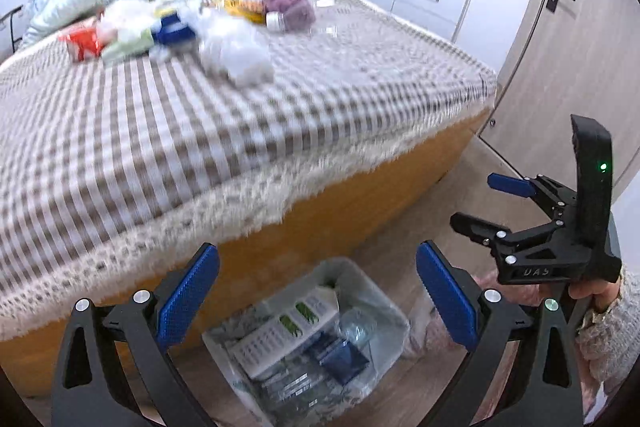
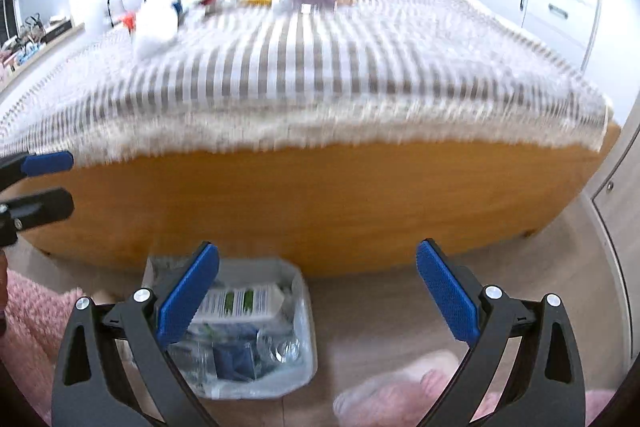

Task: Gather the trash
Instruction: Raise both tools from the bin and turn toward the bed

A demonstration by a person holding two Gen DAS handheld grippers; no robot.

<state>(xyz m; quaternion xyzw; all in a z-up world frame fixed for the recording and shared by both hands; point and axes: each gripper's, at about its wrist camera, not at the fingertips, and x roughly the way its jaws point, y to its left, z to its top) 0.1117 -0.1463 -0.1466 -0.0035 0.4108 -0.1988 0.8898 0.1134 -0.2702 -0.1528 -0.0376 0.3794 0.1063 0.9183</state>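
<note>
Blue-padded left tongs (image 1: 318,301) and right tongs (image 2: 318,297) both hang apart and empty over a lined bin (image 1: 384,303) on the floor at the bed's foot edge. The bin holds a white carton (image 1: 292,331), a clear bottle (image 1: 358,325) and dark blue packaging. Remaining trash (image 1: 236,47) lies left to right across the bed (image 1: 160,147) near its head: red wrapper, white tissue, small bottle, purple clump. Risk, likely: blur suggests quick motion, so a reach could miss, or light tissue could slip off the bed edge.

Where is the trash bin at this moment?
The trash bin stands on the floor against the foot of the bed, low centre in the left wrist view and lower left in the right wrist view.
</note>
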